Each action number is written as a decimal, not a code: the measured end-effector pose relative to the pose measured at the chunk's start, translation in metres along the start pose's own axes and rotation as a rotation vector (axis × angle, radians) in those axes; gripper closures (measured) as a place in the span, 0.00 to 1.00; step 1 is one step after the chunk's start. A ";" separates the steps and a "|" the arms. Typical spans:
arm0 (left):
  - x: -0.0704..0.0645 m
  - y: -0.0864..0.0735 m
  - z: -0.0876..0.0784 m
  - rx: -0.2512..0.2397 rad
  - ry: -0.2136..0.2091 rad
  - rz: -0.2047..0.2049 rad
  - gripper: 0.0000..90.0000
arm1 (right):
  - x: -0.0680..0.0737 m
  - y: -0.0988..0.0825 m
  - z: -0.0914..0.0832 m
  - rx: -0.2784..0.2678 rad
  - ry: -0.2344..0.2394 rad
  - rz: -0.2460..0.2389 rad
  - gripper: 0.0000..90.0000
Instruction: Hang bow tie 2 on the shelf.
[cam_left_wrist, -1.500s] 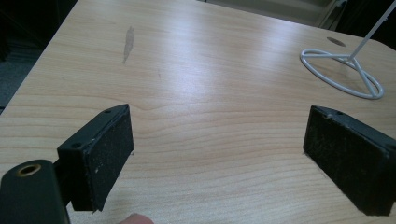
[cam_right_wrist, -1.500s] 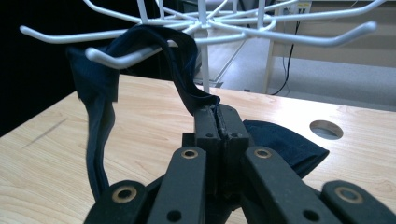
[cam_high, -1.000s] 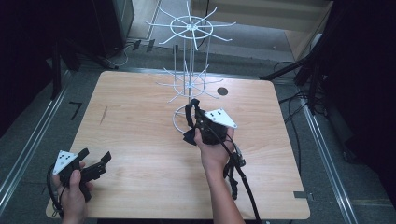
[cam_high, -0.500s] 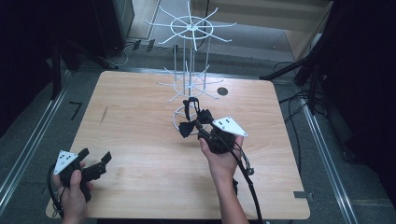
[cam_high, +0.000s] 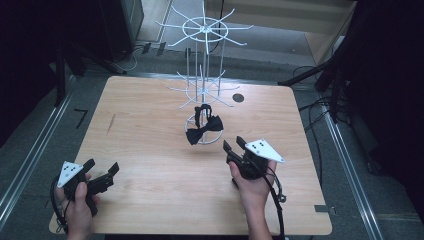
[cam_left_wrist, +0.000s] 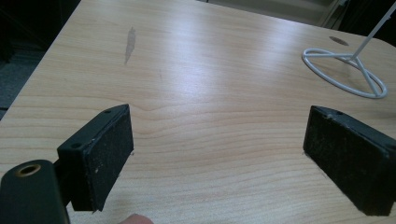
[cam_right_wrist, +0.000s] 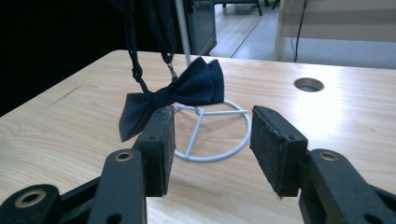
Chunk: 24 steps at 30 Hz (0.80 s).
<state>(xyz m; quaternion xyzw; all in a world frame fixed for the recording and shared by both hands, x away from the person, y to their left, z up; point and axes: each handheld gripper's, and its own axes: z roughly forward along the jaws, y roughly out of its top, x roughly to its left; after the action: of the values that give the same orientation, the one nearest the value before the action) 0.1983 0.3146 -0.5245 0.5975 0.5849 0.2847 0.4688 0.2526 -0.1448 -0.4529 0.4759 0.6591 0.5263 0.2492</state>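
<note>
Overhead, pale wooden table (cam_high: 150, 150) stands amid dark room, grey floor (cam_high: 30, 150).

The surface (cam_high: 150, 135) is pale wood-grain laminate, smooth with a soft sheen that catches glare near its round cable hole (cam_high: 238, 97). The display stand (cam_high: 202, 65) is thin white-coated wire, glossy. The bow tie (cam_high: 203, 129) is dark matt cloth on a strap with small metal clips. The tongs' pads (cam_right_wrist: 275, 144) look matt black, rough and scuffed.
</note>
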 end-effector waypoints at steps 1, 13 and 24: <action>0.000 0.000 0.000 -0.002 0.000 -0.003 0.10 | -0.003 -0.001 -0.003 0.000 -0.006 0.006 0.57; 0.000 0.000 0.000 0.002 -0.002 -0.001 0.10 | -0.034 -0.023 -0.034 0.010 -0.069 0.040 0.57; 0.000 0.000 0.000 0.007 -0.001 0.001 0.10 | -0.057 -0.046 -0.055 0.032 -0.128 0.096 0.58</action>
<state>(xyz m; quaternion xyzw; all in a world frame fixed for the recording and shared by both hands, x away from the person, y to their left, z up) 0.1983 0.3144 -0.5244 0.5995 0.5852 0.2827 0.4671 0.2144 -0.2201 -0.4881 0.5434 0.6266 0.4956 0.2580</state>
